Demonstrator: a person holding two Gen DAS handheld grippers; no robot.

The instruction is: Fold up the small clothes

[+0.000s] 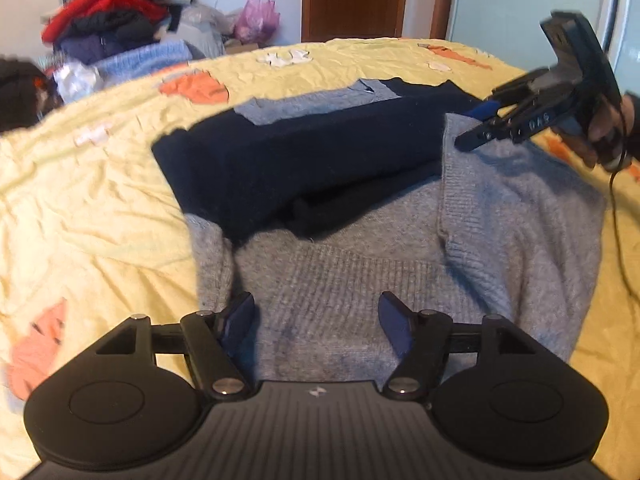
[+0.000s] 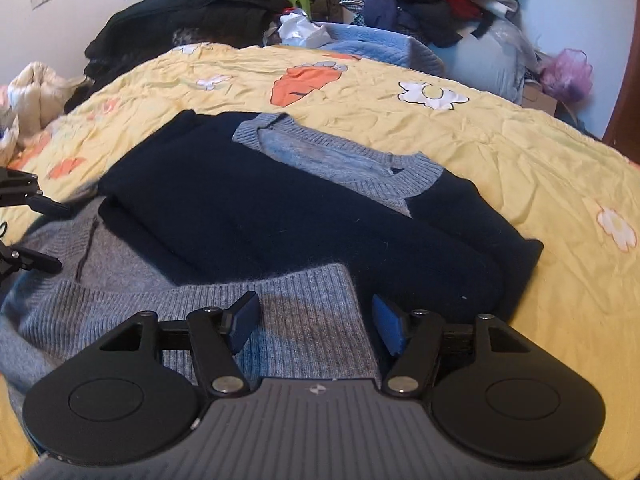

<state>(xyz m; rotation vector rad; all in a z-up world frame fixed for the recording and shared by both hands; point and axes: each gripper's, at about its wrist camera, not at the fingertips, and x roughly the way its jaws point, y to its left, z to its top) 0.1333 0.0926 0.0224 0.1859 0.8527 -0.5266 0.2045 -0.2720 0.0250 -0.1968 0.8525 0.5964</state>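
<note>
Across the left wrist view, a grey and navy sweater is seen spread on the yellow quilt, its navy sleeves already folded over the chest while the grey ribbed hem is not yet turned up, so the fold is judged roughly half done. The left gripper hovers released over that hem, nothing between its pads; the right gripper is seen released near a grey side edge. From the right wrist view, the right gripper stands unclenched above the hem, and bare quilt is left all around, giving ample room.
</note>
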